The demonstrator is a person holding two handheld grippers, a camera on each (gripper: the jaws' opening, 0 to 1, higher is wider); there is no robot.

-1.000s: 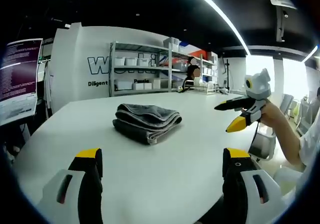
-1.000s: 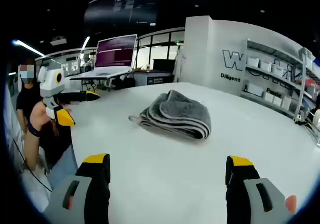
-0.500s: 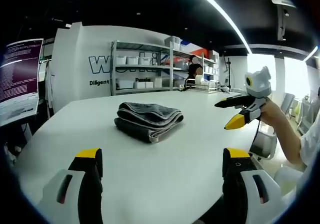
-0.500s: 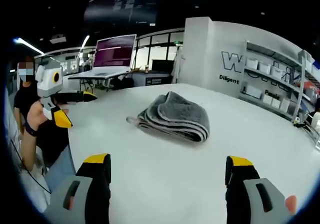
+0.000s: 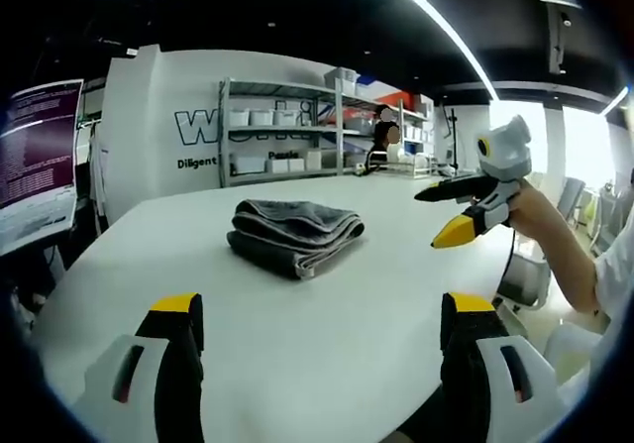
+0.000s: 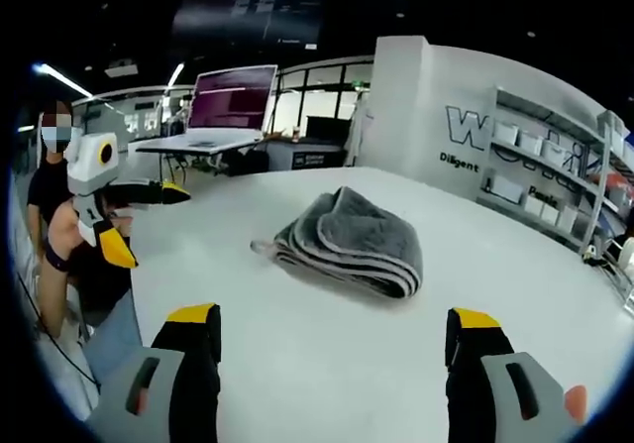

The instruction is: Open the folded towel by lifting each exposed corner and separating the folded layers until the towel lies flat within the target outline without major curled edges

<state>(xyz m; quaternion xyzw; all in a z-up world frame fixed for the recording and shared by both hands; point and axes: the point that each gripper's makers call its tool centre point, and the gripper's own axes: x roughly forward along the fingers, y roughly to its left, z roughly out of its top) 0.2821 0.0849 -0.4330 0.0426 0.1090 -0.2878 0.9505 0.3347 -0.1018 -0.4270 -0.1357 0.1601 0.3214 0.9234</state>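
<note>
In the left gripper view, the left tool [image 5: 317, 336] sits nearest, its two yellow-tipped jaws standing wide apart with nothing between them, low over the near edge of the white table [image 5: 297, 364]. Further out, toward the middle of the table, lies the towel [image 5: 294, 233], a grey cloth folded into a thick stack of layers, its rounded folds facing right and a small tag or corner poking out at its near edge. To the right, above the table's right edge, a hand [image 5: 530, 215] holds the right tool [image 5: 446, 213]; its jaws are spread, one dark and level, one yellow-tipped and angled down, both pointing left toward the towel and well apart from it. Beyond the table stand a metal shelf rack [image 5: 282, 131] with white boxes and a white wall with dark lettering.

In the right gripper view, the right tool [image 6: 327, 336] likewise has its jaws wide apart and empty over the near table [image 6: 327, 384]. The towel [image 6: 347, 243] lies mid-table, its stacked folded edges facing near, untouched by either tool. At far left the left tool [image 6: 144, 223] hangs open beside the table edge, held by a person. Behind, a laptop [image 6: 223, 111] stands open on another surface.
</note>
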